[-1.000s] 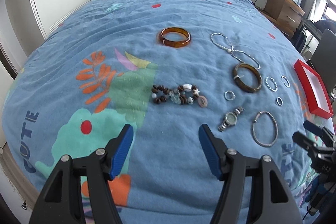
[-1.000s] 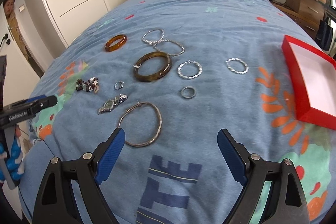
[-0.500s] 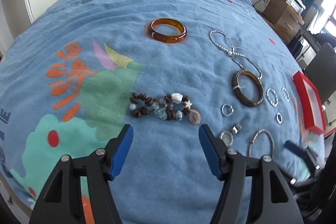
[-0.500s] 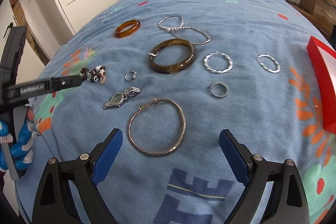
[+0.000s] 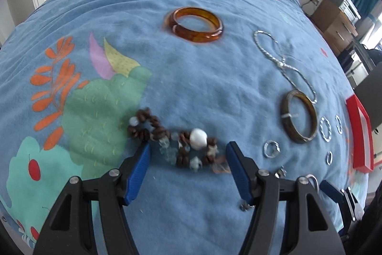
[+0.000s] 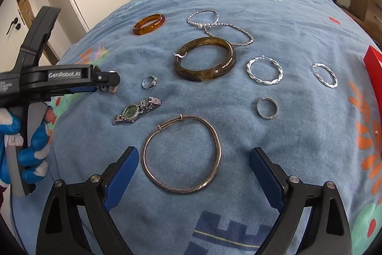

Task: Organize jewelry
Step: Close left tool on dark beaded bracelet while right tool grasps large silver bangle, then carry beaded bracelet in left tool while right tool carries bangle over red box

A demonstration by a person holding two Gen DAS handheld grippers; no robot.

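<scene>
On L gripper (image 6: 105,81) side: "GenRobot.AI"; both fingers (image 5: 139,167) pairs spread, nothing gripped.

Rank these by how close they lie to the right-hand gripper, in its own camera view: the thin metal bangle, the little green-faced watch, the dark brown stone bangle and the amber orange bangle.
1. Thin metal bangle: between the open fingers of the right gripper.
2. Green-faced watch: just beyond, to the left.
3. Dark brown stone bangle: mid-bed, centre.
4. Amber orange bangle: farthest, upper left.

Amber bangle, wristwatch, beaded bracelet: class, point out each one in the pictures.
Amber bangle (image 5: 194,36): left wrist view, near rim.
Wristwatch (image 6: 130,111): right wrist view, green dial.
Beaded bracelet (image 5: 198,139): left wrist view, white bead.
</scene>
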